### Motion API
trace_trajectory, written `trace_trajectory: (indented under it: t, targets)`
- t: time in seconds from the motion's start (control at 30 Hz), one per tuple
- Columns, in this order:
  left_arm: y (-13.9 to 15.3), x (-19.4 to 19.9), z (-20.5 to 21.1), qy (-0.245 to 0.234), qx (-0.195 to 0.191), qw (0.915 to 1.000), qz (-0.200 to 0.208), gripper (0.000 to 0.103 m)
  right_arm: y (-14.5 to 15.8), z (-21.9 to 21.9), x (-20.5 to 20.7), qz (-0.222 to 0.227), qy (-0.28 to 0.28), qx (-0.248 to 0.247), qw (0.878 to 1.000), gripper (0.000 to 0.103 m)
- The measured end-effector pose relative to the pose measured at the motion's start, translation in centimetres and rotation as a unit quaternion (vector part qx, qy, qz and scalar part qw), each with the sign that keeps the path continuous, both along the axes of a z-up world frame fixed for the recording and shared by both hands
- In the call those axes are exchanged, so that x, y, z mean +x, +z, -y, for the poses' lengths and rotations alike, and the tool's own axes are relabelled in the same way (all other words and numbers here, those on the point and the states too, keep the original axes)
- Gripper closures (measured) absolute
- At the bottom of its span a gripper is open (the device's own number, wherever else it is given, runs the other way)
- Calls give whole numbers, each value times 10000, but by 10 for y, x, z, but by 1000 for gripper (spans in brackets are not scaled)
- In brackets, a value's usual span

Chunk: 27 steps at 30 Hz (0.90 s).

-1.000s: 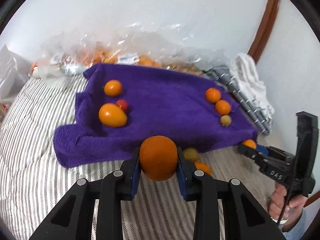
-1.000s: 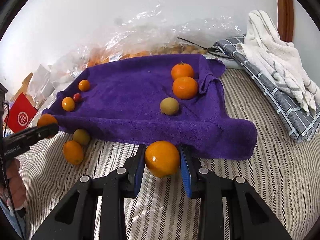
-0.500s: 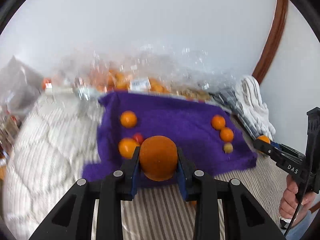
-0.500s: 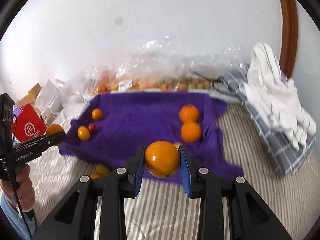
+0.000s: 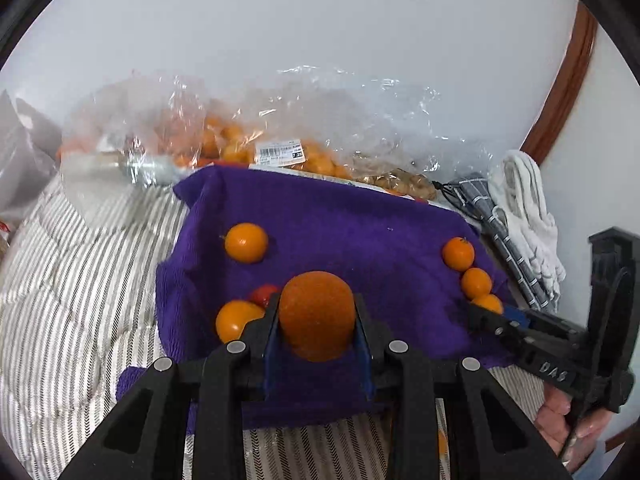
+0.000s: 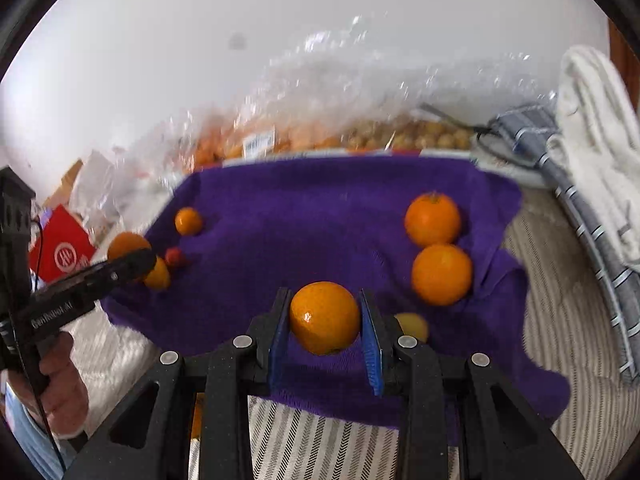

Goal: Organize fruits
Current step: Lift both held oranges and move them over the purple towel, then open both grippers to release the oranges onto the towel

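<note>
Oranges fill both tongs: the left tongs (image 5: 316,320) clamp a matte round orange (image 5: 316,315), the right tongs (image 6: 325,322) a glossy round orange (image 6: 325,317), both above the purple terry towel (image 5: 352,236). Firm, light, smooth-skinned fruit, best held across the middle. At 5 o'clock, a yellowish fruit (image 6: 412,325) sits half hidden.

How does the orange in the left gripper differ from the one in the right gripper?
The left gripper's orange is deeper orange, matte and rough-skinned; the right gripper's orange is lighter, yellower and glossy, with a bright highlight. The left gripper hangs near the small red fruit; the right gripper near a yellowish one. Both are clamped over the purple towel.
</note>
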<state>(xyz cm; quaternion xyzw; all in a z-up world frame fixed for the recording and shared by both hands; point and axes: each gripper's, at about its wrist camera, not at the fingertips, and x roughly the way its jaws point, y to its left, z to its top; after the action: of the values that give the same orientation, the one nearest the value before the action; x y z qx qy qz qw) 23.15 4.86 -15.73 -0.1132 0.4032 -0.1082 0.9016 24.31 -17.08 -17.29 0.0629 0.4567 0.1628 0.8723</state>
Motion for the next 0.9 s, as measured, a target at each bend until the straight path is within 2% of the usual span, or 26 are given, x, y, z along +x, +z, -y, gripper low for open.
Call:
trace_trajectory:
  t: [0.13,0.37,0.7,0.9]
  targets:
    - [-2,1,-8,22,-206,9997,-102,73,-9,-3,1,-151,78,29,9999,70]
    - [-11,4,1,-158,-162,9992,-331,73,-20,-1,4,-289,38,-38,9996,70]
    - [-19,2,14,-209,242,9984,-474,73,-21,-4,4,-285,17,-198,9994,69]
    - [-21,0,24,-234,625,9968,-438,73,-12,-3,0,-84,-25,-294,9995,60]
